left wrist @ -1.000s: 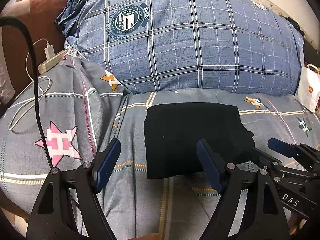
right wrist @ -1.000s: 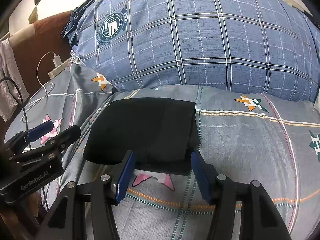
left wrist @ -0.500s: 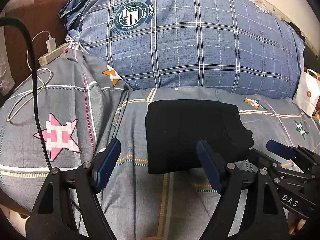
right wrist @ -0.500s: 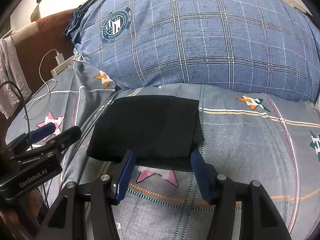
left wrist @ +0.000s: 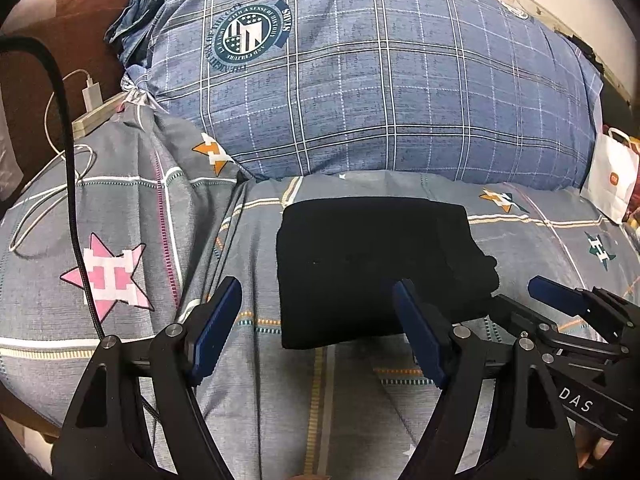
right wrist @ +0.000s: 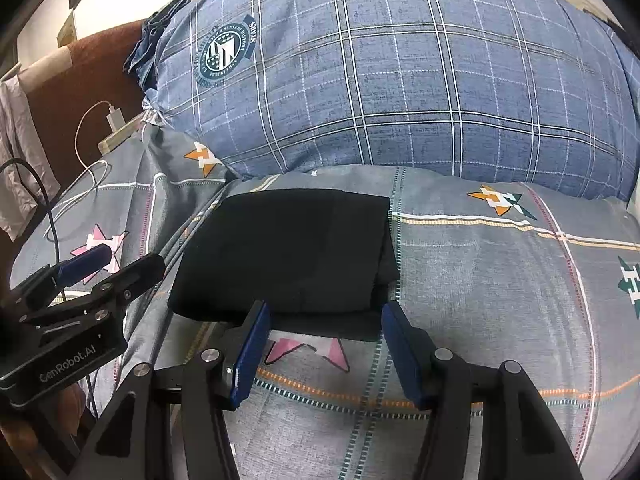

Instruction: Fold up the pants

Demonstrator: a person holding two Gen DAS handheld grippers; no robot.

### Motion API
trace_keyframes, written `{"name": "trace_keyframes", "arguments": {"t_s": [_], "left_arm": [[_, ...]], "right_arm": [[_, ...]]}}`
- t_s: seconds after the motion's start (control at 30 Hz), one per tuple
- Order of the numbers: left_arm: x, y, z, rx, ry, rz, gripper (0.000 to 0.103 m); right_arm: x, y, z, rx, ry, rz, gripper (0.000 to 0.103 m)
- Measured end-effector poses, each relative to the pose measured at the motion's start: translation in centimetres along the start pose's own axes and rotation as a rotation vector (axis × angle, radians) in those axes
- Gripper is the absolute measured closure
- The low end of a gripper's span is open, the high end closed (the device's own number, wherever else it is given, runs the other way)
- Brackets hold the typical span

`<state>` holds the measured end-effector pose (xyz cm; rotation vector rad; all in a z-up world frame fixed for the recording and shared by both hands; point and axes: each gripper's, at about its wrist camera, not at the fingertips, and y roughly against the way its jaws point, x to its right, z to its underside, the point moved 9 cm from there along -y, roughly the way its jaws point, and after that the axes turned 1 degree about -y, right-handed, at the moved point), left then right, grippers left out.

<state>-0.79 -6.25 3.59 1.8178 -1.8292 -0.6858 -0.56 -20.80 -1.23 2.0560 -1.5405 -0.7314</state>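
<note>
From my left tool, the pants lie on the bed as a black, folded, roughly square bundle, just in front of the big plaid pillow at the bed's far edge. The top face is flat and smooth. Its left and near edges are straight and clean, while the right side shows stacked layers, with a small lump of cloth poking out at the near right corner. My left tool is spread wide with nothing between its blue pads; its right pad overlaps the bundle's near edge in this view, but I cannot tell whether it touches. My right tool shows at the right, by the bundle's near right corner. A white cable and a charger sit at the bed's far left corner, and a white bag stands at the right edge.

From my right tool, the pants look like a neat dark slab, wider than deep, with a crisp far edge and a thick near edge. Layers step down along the right side. The bundle partly covers a pink star printed on the sheet. My right tool is spread, gripping nothing, its pads just short of the bundle's near edge. My left tool sits at the left, near the bundle's left edge.
</note>
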Motion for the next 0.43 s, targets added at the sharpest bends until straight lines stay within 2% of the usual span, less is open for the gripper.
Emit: {"name": "trace_keyframes", "arguments": {"t_s": [0.43], "left_arm": [[0.72,0.54,0.31,0.014,-0.015,0.011,0.024]], "right_arm": [[0.95,0.54,0.13,0.005,-0.006,0.006,0.047]]}}
